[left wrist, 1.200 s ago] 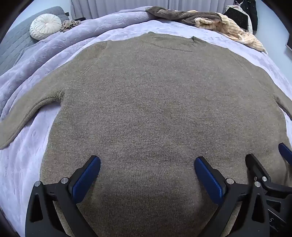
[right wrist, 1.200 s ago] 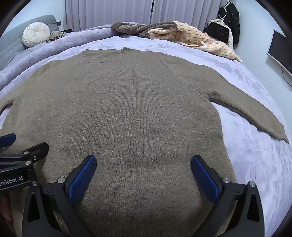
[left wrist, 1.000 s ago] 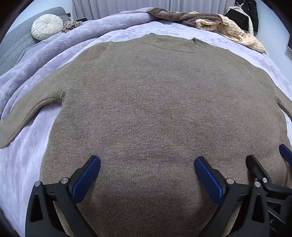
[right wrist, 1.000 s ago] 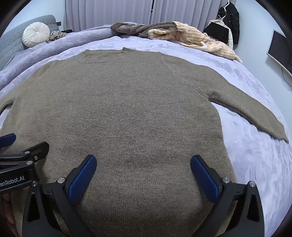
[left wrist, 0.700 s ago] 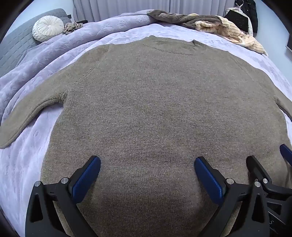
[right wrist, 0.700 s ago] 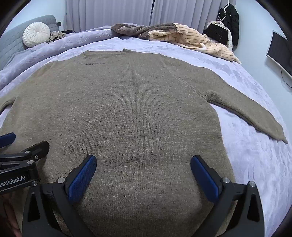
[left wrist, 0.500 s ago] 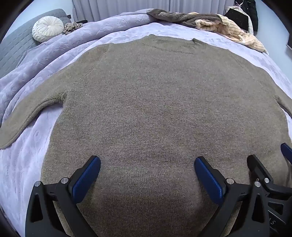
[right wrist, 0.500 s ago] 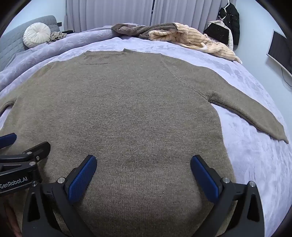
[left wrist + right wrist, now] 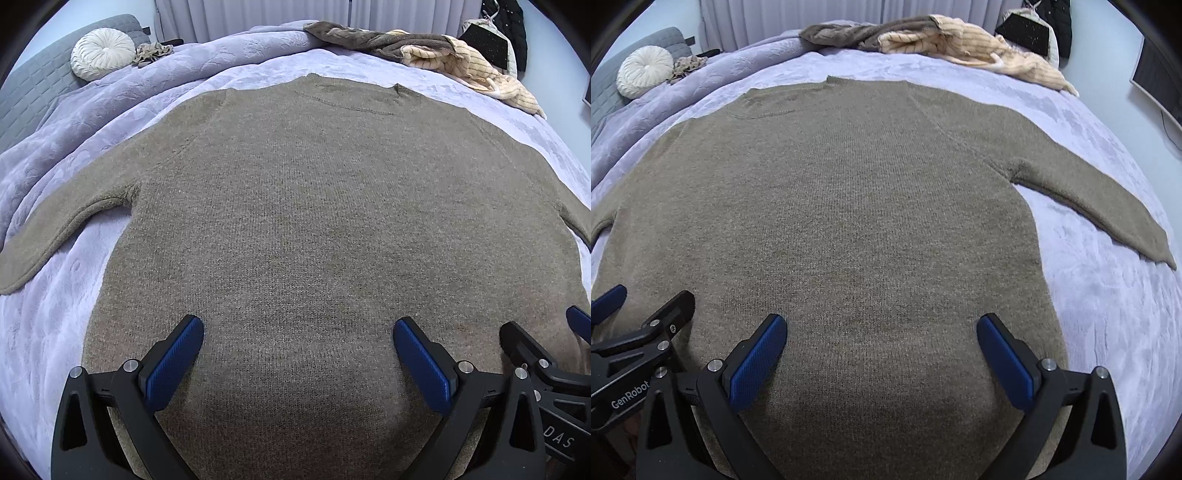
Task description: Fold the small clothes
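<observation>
An olive-brown knitted sweater [image 9: 314, 206] [image 9: 857, 192] lies spread flat on a lilac bed cover, neck at the far side, one sleeve [image 9: 55, 236] out to the left and the other sleeve [image 9: 1089, 199] out to the right. My left gripper [image 9: 297, 347] hovers open over the hem's left half, nothing between its blue pads. My right gripper [image 9: 881, 343] hovers open over the hem's right half, also empty. Each gripper shows at the edge of the other's view.
The lilac bed cover [image 9: 66, 325] [image 9: 1108, 302] surrounds the sweater. A heap of brown and cream striped clothes [image 9: 942, 40] lies at the far edge. A round white cushion [image 9: 103, 53] rests on a grey sofa at the far left. A screen [image 9: 1156, 77] hangs at the right.
Both views have shifted only slightly; the sweater lies as before and both grippers stay open over the hem.
</observation>
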A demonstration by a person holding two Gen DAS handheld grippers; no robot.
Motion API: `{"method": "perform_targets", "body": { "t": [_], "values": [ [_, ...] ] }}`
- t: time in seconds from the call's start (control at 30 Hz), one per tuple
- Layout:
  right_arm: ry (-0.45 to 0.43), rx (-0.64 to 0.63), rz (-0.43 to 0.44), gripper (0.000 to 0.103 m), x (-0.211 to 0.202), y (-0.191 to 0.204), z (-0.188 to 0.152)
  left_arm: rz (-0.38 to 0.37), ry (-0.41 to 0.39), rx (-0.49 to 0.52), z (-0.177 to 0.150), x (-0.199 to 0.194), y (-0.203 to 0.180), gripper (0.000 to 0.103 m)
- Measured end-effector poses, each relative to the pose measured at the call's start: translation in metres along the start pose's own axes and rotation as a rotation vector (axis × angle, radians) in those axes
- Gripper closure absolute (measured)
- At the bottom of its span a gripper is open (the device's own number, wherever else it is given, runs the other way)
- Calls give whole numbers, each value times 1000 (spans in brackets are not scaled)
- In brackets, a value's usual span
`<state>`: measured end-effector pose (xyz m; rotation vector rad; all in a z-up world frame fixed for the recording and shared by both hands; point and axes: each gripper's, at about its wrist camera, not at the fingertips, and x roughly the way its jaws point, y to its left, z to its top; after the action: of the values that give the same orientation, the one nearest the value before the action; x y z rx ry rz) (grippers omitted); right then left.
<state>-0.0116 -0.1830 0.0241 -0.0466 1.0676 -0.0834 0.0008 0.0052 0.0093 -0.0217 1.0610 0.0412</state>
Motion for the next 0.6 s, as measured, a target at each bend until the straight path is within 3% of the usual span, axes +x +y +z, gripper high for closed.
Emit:
{"method": "perform_targets", "body": {
  "t": [0.13,0.27,0.47,0.6],
  "values": [
    [5,-19,3,0,0,1,0,-9,30,25,1,0,0,0],
    [-44,-26,15,0,-1,-1,-8,-25,52,32,1,3,0,0],
    [-33,-43,4,0,3,2,-4,-10,37,30,0,2,-2,0],
    [-24,-54,-6,0,3,4,-3,-7,70,30,4,4,-3,0]
  ]
}}
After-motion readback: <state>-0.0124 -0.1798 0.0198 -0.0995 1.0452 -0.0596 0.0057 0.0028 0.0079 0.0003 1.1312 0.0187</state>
